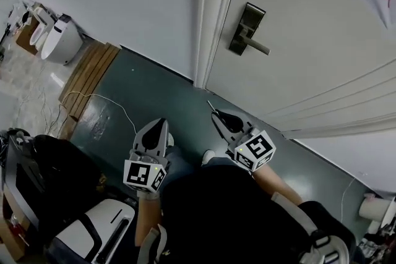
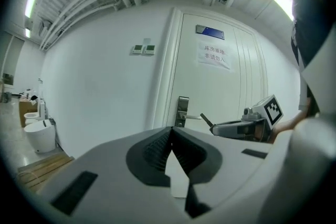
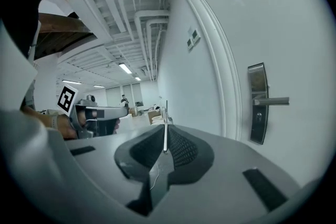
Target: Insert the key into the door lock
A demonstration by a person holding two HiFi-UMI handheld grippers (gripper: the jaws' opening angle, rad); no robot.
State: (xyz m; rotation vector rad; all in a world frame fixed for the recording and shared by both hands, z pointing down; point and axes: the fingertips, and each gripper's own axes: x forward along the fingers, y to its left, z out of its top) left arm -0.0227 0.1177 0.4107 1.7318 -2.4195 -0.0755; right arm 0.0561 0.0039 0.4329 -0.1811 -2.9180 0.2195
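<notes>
Right hand-held gripper (image 3: 165,140) stands shut on a thin metal key (image 3: 166,115), whose blade juts past the jaw tips. The key is well short of the door lock (image 3: 256,103) and off to that lock's left in the right gripper view. Left hand-held gripper (image 2: 171,135) is closed with nothing between its jaws, held farther from the lock than its partner. The lock's plate sits on a white door (image 1: 322,52), its lever handle (image 1: 260,46) pointing away from the door frame. What appears to be the keyhole (image 3: 258,115) shows as a small dark spot just below the lever. The key looks light, stiff and slim, likely to twist or slip in a loose pinch. A firm hold on its broad end, leaving the blade free, seems best. Insertion has not yet begun.
</notes>
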